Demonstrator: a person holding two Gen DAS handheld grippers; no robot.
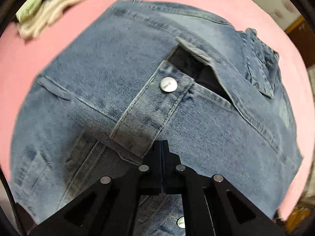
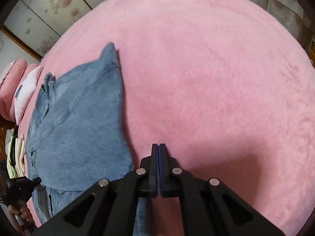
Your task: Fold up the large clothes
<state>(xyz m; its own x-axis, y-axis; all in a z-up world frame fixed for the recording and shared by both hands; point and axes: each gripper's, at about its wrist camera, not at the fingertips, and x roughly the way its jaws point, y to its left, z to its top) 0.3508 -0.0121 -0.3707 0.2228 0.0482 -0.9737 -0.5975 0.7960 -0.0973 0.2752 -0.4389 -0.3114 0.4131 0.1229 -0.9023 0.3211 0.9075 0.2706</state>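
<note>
A blue denim jacket (image 1: 122, 68) lies on the pink bed cover (image 1: 29, 63). One sleeve is folded across it, its cuff with a silver button (image 1: 168, 84) just ahead of my left gripper (image 1: 161, 144). The left jaws are closed and empty just above the denim beside the cuff edge. In the right wrist view the jacket (image 2: 78, 122) lies to the left. My right gripper (image 2: 158, 147) is closed with nothing between its jaws, over bare pink cover to the right of the jacket. The left gripper (image 2: 36, 180) shows at the lower left edge.
A stack of folded pale clothes (image 1: 57, 5) lies at the bed's far corner, also seen in the right wrist view (image 2: 15, 153). Pink pillows (image 2: 17, 90) lie beyond the jacket. Floral wall panels (image 2: 49, 5) stand behind the bed.
</note>
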